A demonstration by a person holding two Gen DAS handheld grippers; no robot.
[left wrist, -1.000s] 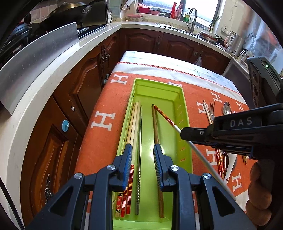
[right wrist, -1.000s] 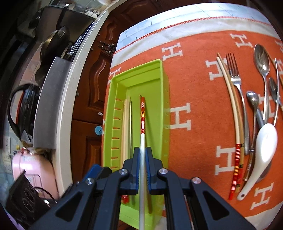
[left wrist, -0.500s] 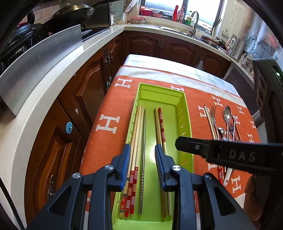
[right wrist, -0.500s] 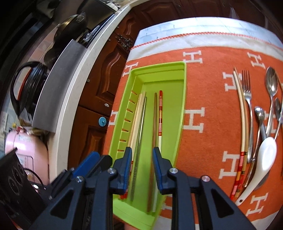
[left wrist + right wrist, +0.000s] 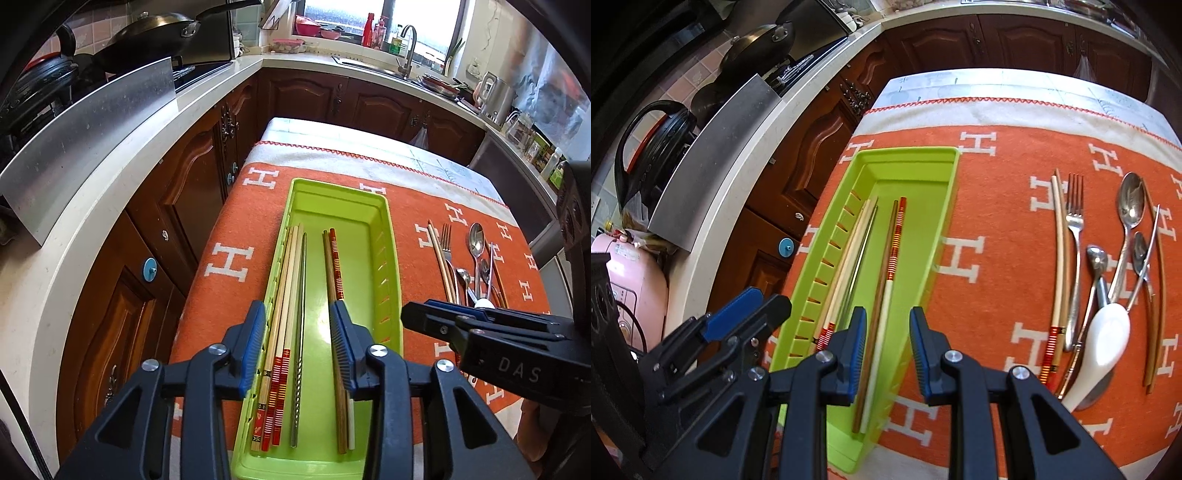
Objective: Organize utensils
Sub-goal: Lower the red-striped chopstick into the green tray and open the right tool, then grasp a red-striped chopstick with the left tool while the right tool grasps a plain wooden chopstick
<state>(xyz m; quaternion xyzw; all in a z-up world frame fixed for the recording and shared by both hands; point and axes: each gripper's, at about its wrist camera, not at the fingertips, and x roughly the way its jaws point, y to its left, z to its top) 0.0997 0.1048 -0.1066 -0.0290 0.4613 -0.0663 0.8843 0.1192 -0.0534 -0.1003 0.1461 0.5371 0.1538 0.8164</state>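
A lime green tray (image 5: pixel 391 258) (image 5: pixel 945 206) lies on the orange cloth. Along its left side lie several chopsticks (image 5: pixel 286 280) and a metal one (image 5: pixel 302 280). In the middle a brown chopstick (image 5: pixel 327 258) and a red-striped white chopstick (image 5: pixel 337 266) (image 5: pixel 895 243) rest side by side. My left gripper (image 5: pixel 297 306) hovers over the tray's near end. Its jaws are opening and the pads touch nothing. My right gripper (image 5: pixel 888 314) is open above the tray's near right part, free of the striped chopstick. On the cloth to the right lie chopsticks (image 5: pixel 1058 251), a fork (image 5: pixel 1075 229), spoons (image 5: pixel 1132 206) and a white ceramic spoon (image 5: pixel 1104 336).
The table carries an orange cloth (image 5: pixel 229 221) patterned with white H shapes. A white counter (image 5: pixel 110 177) with a metal panel, pans and dark wooden cabinets runs along the left. A sink and bottles stand at the far window.
My right gripper opened and let go of the red-striped chopstick, which now lies in the tray beside the brown one. It then drew back to the right. My left jaws spread wider.
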